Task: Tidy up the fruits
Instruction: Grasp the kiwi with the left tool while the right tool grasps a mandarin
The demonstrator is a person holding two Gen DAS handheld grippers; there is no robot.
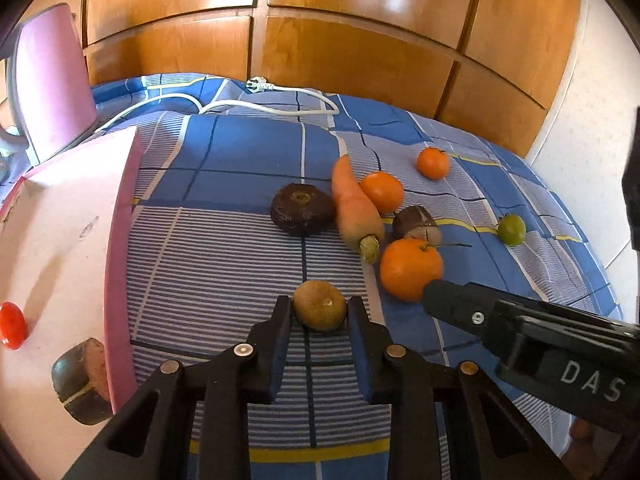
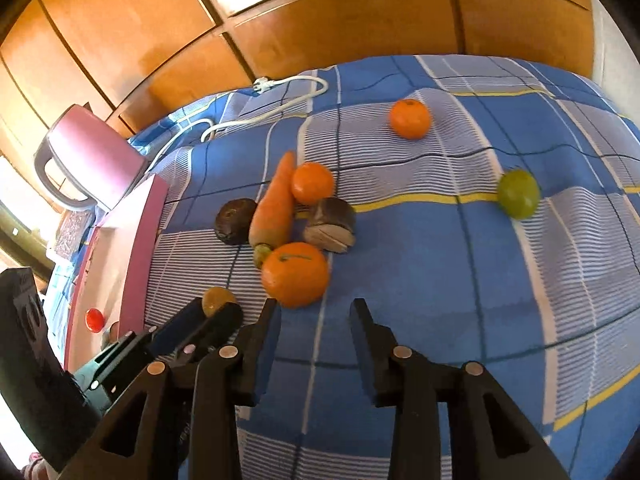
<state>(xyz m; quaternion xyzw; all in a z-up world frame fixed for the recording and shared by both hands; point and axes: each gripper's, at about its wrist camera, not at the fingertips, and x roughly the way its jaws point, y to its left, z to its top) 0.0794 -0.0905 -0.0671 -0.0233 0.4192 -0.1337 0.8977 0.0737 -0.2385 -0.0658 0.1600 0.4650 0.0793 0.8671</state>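
Here your left gripper (image 1: 319, 312) has its jaws clamped on a small brown kiwi (image 1: 320, 310) that sits on the blue checked bedspread (image 1: 248, 152), one pad pressing each side of it. Your right gripper (image 2: 314, 312) has its jaws apart with nothing between them; it hangs over the cloth just short of the nearest orange (image 2: 295, 274), and in the left wrist view one of its fingertips (image 1: 434, 290) touches or nearly touches that fruit.

Beyond that orange lies a carrot (image 1: 354, 208), thin end away from you, with a dark round beet (image 1: 302, 209) on its left and a cut dark piece (image 1: 416, 224) on its right. A second orange (image 1: 382, 192) rests against the carrot, a third orange (image 1: 433, 163) lies farther back, and a green tomato (image 1: 511, 230) sits well apart to the right.

To your left stands a pink box (image 1: 120, 240). Inside it you can see a red tomato (image 1: 12, 325) and a dark lump (image 1: 78, 380). A pink kettle (image 1: 52, 80) and a white cable (image 1: 280, 98) lie behind.
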